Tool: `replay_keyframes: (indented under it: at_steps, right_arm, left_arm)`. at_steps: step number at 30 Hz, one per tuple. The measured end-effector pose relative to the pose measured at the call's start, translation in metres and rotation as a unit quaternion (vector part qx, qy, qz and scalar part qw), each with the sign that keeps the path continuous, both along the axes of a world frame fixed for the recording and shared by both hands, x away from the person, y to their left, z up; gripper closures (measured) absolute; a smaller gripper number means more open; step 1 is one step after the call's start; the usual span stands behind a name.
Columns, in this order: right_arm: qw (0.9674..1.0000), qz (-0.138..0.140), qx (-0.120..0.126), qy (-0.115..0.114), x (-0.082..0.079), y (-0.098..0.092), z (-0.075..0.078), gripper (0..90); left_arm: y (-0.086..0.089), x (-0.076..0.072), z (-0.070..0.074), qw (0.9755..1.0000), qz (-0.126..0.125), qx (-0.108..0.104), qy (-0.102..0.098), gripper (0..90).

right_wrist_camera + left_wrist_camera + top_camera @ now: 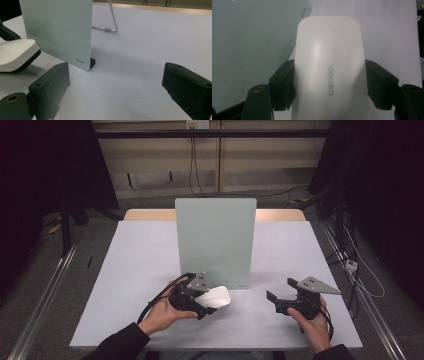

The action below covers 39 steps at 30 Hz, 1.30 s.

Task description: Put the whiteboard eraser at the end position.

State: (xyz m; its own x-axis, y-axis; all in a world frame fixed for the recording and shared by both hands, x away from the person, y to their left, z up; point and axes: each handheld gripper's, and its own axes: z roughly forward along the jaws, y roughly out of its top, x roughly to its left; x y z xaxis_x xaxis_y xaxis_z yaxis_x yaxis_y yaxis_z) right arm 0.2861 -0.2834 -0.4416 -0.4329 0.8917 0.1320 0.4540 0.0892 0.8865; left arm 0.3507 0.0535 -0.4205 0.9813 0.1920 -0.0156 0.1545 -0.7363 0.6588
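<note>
Carrying the smooth white plastic whiteboard eraser [329,70] clamped in my left gripper [202,301], at six o'clock of the upright pale-green glass board [216,240], I judge wiping its face comes next, my right gripper [280,296] gaping, holding nothing.

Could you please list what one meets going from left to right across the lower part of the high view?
Left claw gripping the white eraser → base of the upright pale board → right claw, jaws open and holding nothing.
</note>
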Motion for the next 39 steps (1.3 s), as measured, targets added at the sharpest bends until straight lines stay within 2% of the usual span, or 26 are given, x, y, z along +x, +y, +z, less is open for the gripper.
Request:
replay_keyframes:
  at_steps: [3, 4, 5, 10, 12, 16, 19, 22, 24, 30, 39]
  right_arm:
    - [1.0, 0.0, 0.0, 0.001, 0.0, 0.0, 0.0, 7.6]
    - [1.0, 0.0, 0.0, 0.001, 0.0, 0.0, 0.0, 7.6]
    - [1.0, 0.0, 0.0, 0.001, 0.0, 0.0, 0.0, 7.7]
    - [1.0, 0.0, 0.0, 0.001, 0.0, 0.0, 0.0, 7.6]
    - [1.0, -0.001, 0.0, 0.0, 0.0, -0.001, 0.0, 7.6]
    - [1.0, 0.0, -0.001, 0.002, 0.001, 0.0, 0.0, 7.6]
    - [1.0, 0.0, 0.0, 0.001, 0.0, 0.0, 0.0, 7.6]
    - [1.0, 0.0, 0.0, 0.001, 0.0, 0.0, 0.0, 7.5]
    - [1.0, 0.0, 0.0, 0.002, 0.0, 0.0, 0.0, 7.6]
    - [1.0, 0.0, -0.001, 0.001, 0.001, 0.0, 0.0, 7.5]
    - [1.0, 0.002, -0.001, 0.001, 0.001, 0.0, 0.0, 7.6]
  left_arm:
    - [-0.006, -0.003, -0.004, 1.0, -0.007, 0.003, 0.003, 31.1]
    - [-0.008, -0.003, -0.004, 0.9999, -0.009, 0.013, 0.0, 31.1]
    - [-0.009, -0.004, -0.005, 0.9999, -0.012, 0.01, 0.001, 31.1]
    - [-0.015, -0.003, -0.011, 0.9997, -0.012, 0.022, 0.0, 31.1]
    - [-0.016, -0.003, -0.012, 0.9996, -0.016, 0.023, 0.008, 31.1]
    - [-0.02, -0.006, -0.016, 0.9992, -0.022, 0.032, 0.001, 31.0]
    - [-0.02, -0.005, -0.016, 0.9993, -0.022, 0.029, 0.0, 31.0]
    - [-0.021, -0.005, -0.019, 0.9991, -0.013, 0.039, -0.012, 31.0]
    - [-0.02, -0.004, -0.019, 0.9993, -0.016, 0.033, -0.004, 31.0]
    - [-0.019, -0.003, -0.022, 0.9997, -0.01, 0.022, -0.001, 30.8]
    - [-0.016, -0.005, -0.023, 0.9999, -0.004, 0.015, -0.006, 30.0]
